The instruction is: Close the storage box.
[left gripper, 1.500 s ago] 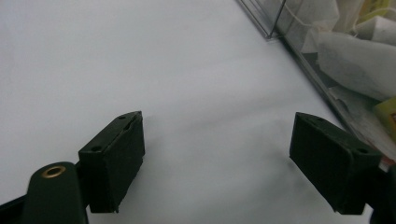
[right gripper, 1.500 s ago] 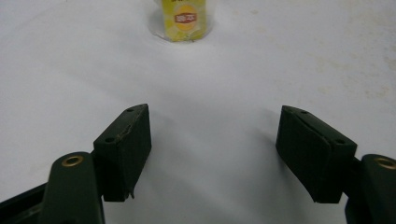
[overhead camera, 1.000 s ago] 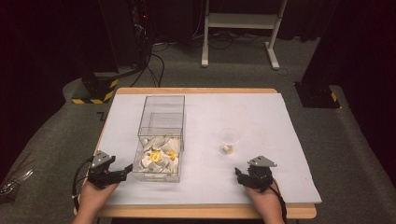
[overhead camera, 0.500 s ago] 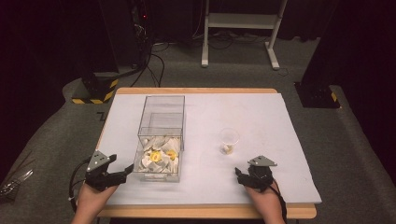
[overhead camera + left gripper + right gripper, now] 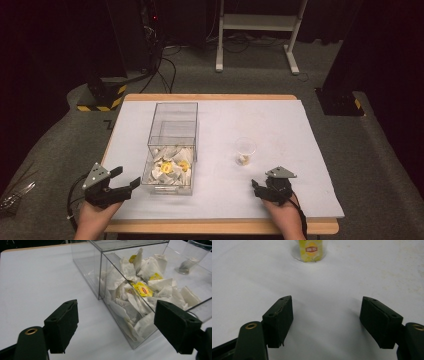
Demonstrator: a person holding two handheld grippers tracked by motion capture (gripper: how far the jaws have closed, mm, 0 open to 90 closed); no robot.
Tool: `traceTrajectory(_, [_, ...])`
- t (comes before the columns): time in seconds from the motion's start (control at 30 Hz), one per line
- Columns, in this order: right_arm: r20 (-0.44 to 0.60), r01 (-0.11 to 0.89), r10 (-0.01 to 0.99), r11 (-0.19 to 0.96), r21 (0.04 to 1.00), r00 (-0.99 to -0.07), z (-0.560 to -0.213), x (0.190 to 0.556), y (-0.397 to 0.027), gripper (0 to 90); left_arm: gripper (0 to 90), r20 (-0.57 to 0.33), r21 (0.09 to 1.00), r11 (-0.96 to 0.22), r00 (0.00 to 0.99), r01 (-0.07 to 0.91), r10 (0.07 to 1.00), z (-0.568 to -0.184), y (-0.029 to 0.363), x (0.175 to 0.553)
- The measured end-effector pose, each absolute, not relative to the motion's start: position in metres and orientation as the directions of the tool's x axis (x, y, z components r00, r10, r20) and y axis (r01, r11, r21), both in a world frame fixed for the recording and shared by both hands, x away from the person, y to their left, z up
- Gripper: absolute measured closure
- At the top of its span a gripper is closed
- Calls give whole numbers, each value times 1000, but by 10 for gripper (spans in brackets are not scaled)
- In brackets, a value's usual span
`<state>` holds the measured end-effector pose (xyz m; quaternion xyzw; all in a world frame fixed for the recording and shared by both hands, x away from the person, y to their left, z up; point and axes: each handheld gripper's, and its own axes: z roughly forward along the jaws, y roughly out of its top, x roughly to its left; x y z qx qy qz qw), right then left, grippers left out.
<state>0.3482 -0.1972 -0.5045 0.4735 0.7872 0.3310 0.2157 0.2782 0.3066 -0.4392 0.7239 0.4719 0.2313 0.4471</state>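
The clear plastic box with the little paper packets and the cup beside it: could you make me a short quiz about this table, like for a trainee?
1. True or false: the clear plastic box holds white paper tea bags with yellow tags.
2. Which gripper is nearer the box? A. left gripper B. right gripper
3. Fill in: the small clear plastic cup stands on the white table cover between the box and the ____ gripper.

Key
1. True.
2. A; its jaws stand open just beside the box's near end.
3. Right; its jaws are open too, holding nothing.
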Motion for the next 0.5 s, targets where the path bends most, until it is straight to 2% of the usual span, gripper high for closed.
traceTrajectory(0.5, [-19, 609, 891, 326, 723, -454, -504, 348, -197, 268, 186, -108, 867, -149, 470, 476, 876, -444, 301, 265])
